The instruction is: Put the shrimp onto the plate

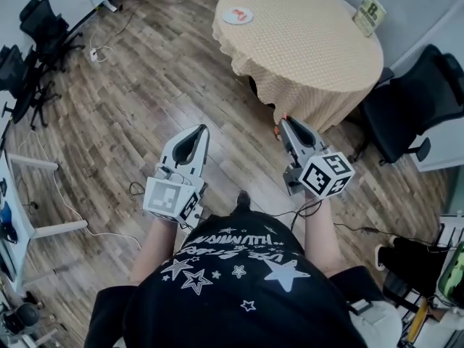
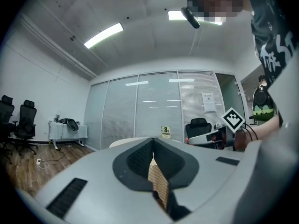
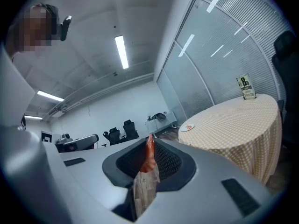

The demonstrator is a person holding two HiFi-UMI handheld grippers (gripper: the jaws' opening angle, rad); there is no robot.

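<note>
Carries the shrimp (image 3: 149,155) nipped upright betw. the jaws of the right hand-held gripper (image 1: 286,125), orange tip poking just past the fingertips. Shuts narrow on it, nothing else in the grip. Looks pinched by the body, prob. lightly, so as not to crush or drop it in transit (judgement only).

Aims for the plate (image 1: 228,19), well apart from the shrimp, near the far left edge of the round worktop (image 1: 312,49) under a checked cloth. Shows a small red item on that plate already, too small to name. Stands short of the worktop on the wood floor (image 1: 145,85), so prob. mid-carry, w/ placing not yet done. Needs a reach fwd and leftward over the cloth, then a lowering before release. Risks losing the shrimp if the pinch eases early.

Holds the left hand-held gripper (image 1: 201,130) beside the right, jaws together on nothing, only cloth visible thru the slit betw. them. Seems idle, likely parked clear of the carry. Points both fwd toward the worktop, forearms bent, marker cubes toward the body. Leaves the sign card (image 1: 369,13) at the far side & the black office chair (image 1: 413,100) right of the worktop out of the path.
</note>
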